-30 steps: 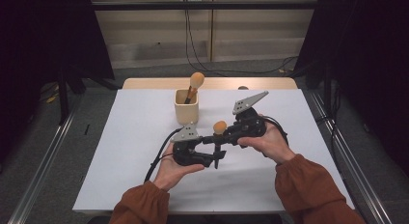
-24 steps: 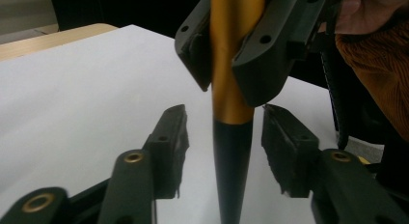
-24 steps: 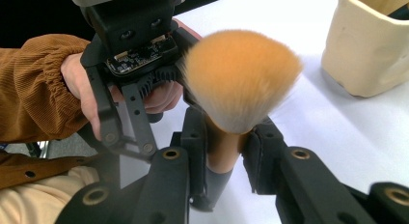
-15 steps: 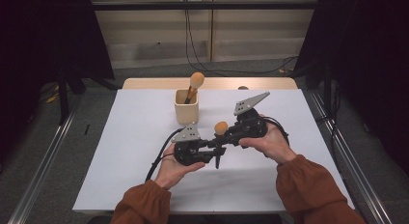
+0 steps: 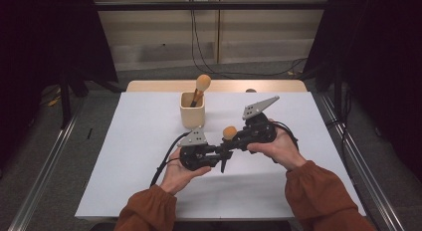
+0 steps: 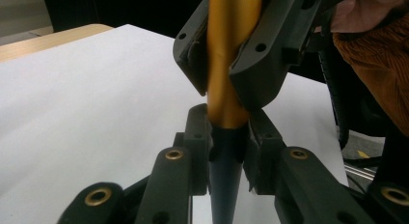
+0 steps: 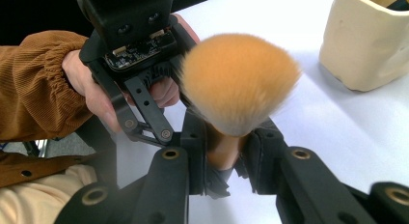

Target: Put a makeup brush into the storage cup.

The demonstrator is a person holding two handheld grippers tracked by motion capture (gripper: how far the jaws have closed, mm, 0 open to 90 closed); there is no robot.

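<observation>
My two sets of fingers both clamp the orange-bristled makeup brush [image 5: 228,133] with gold-and-black handle, mid-surface; the left have just closed on it. At 11 o'clock stands a beige holder cup [image 5: 192,110]. White surface [image 5: 139,141], dark room.

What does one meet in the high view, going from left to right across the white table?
Left gripper shut on the brush's dark handle → makeup brush with its orange head up → right gripper shut on the brush. Farther back, the beige cup with a second brush stands left of the held brush.
</observation>
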